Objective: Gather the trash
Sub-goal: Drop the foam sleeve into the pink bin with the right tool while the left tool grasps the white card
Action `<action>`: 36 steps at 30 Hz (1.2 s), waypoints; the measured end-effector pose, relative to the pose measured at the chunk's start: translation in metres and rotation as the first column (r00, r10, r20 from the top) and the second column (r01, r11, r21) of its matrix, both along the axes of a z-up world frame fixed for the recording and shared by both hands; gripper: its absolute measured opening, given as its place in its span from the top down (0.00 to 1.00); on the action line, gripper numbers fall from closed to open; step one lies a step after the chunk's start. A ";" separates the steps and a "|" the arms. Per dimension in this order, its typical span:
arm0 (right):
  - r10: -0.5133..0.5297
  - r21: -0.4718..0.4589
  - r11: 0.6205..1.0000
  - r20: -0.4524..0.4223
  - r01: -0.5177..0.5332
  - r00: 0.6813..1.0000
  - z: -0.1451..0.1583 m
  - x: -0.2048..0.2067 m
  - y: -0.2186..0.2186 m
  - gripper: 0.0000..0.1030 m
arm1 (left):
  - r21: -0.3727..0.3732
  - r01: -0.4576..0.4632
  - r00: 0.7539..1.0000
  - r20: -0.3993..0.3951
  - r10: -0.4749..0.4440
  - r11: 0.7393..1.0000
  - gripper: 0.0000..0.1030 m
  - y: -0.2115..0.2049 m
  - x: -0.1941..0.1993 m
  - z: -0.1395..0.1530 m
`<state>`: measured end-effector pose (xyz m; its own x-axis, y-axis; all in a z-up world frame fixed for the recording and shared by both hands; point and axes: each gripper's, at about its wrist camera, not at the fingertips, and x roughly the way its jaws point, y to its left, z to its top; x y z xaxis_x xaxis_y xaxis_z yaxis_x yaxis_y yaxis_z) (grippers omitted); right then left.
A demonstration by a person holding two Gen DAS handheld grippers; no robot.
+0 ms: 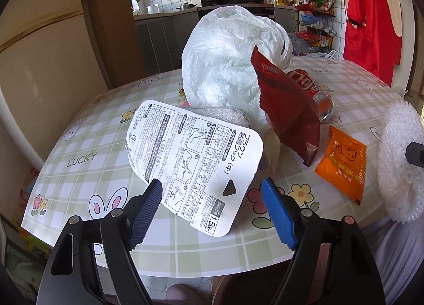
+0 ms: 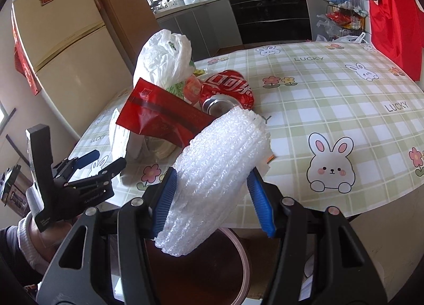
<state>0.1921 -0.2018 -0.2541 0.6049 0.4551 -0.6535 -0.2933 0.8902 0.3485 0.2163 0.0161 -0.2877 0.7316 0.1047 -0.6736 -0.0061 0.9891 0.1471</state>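
Left gripper (image 1: 212, 215): its jaws stand wide apart, one on each side of the near end of the printed card (image 1: 196, 162); the pads do not press on it, so it grips nothing.
Printed card: a white package backing with black print, tilted up on the silver wrapper (image 1: 225, 115) behind it. This raised edge probably makes it easy to pinch from the table's near side.
Right gripper (image 2: 210, 199): closed on the white foam netting (image 2: 220, 172), both blue pads against its sides. The netting is soft and bulky, so the jaws stay rather wide to hold it.
Foam netting: lifted above the near edge of the table (image 2: 331, 88), over a round brown thing below; I cannot tell if that is a bin or a stool.
Remaining trash: the dark red snack bag (image 1: 286, 109), the crushed red can (image 2: 228, 89), the orange sachet (image 1: 343, 162) and the white plastic bag (image 1: 228, 56) lie close together in one heap.
Step in hand: I judge one piece is collected and the card is next.
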 end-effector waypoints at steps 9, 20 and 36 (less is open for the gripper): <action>0.123 -0.032 0.992 -0.025 -0.124 0.992 -0.002 -0.017 0.024 0.45 | 0.030 -0.006 1.000 -0.015 0.006 1.000 0.31 0.003 0.011 -0.009; 0.115 -0.015 0.993 -0.049 -0.116 0.992 -0.004 -0.019 0.021 0.45 | -0.003 -0.039 0.999 0.035 0.039 0.999 0.90 0.024 0.000 0.006; 0.174 -0.016 0.985 -0.029 -0.174 0.984 0.003 -0.025 0.040 0.45 | -0.238 -0.026 0.975 0.209 0.077 0.971 0.99 0.097 -0.066 0.095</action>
<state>0.1671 -0.1616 -0.2511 0.4992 0.5396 -0.6780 -0.4350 0.8328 0.3425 0.1500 0.1127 -0.1923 0.8595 0.0054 -0.5111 -0.0639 0.9932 -0.0969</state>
